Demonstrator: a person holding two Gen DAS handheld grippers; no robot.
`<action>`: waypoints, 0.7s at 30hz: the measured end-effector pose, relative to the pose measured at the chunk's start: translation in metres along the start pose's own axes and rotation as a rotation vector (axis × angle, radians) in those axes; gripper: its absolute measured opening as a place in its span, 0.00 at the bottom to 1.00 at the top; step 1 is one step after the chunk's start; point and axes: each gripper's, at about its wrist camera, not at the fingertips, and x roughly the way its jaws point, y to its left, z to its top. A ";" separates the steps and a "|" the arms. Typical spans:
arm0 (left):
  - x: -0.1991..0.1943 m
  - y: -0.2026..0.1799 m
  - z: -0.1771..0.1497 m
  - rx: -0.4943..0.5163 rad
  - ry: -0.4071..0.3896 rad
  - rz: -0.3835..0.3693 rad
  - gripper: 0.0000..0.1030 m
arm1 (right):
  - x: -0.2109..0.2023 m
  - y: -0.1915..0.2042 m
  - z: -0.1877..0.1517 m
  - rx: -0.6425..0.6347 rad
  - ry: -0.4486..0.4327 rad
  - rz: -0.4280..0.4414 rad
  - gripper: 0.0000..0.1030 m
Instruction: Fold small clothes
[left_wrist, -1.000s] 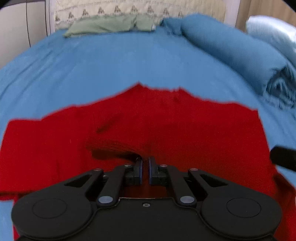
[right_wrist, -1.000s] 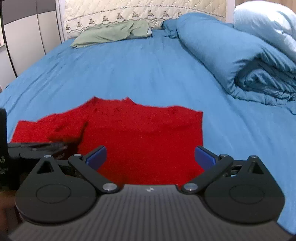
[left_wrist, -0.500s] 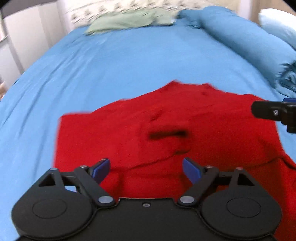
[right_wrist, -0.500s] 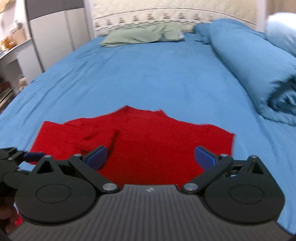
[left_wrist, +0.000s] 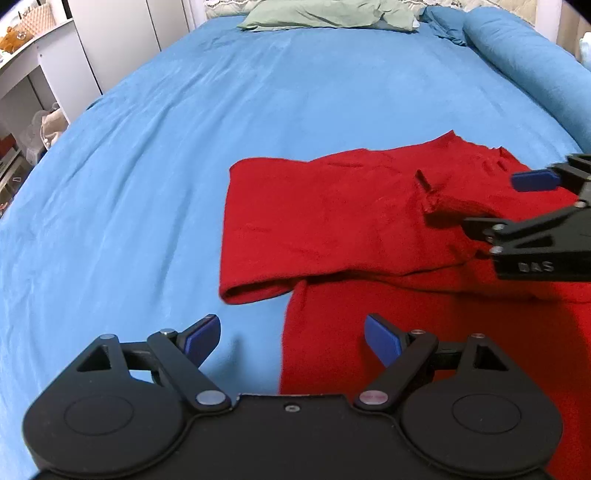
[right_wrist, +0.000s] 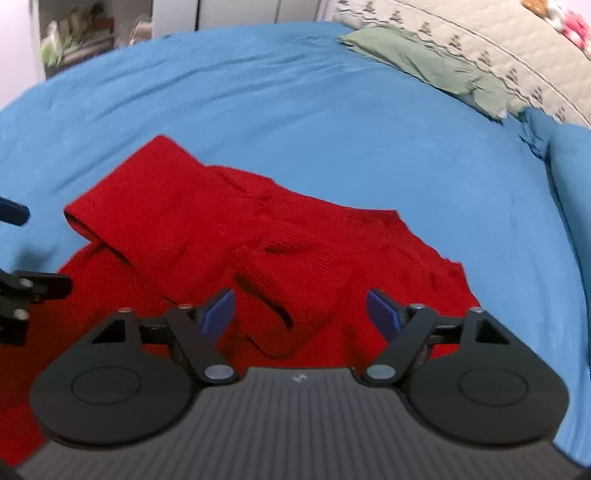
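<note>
A red knit sweater (left_wrist: 332, 218) lies on the blue bed sheet (left_wrist: 147, 166), one sleeve folded across its body with the cuff (left_wrist: 439, 206) on top. My left gripper (left_wrist: 291, 338) is open and empty, low over the sweater's left edge. My right gripper (right_wrist: 301, 308) is open and empty, just above the folded cuff (right_wrist: 280, 314); it also shows at the right of the left wrist view (left_wrist: 535, 206). The sweater fills the middle of the right wrist view (right_wrist: 207, 236).
A rolled blue duvet (left_wrist: 524, 66) lies along the right side of the bed. A green pillow (left_wrist: 325, 14) sits at the headboard. White cupboards and shelves (left_wrist: 44, 74) stand beyond the bed's left edge.
My left gripper let go of the sleeve, opened and drew back to the left. My right gripper swung over toward the folded cuff. The sleeve now lies across the sweater's body.
</note>
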 end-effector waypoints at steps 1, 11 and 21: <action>0.001 0.002 -0.001 0.000 0.001 -0.001 0.86 | 0.006 0.004 0.001 -0.019 0.003 -0.005 0.88; 0.001 0.008 -0.001 0.005 -0.004 -0.019 0.86 | 0.029 0.011 0.005 -0.040 -0.009 -0.074 0.21; 0.011 0.011 -0.003 -0.004 -0.004 -0.049 0.86 | 0.017 -0.071 -0.058 0.752 0.014 -0.071 0.51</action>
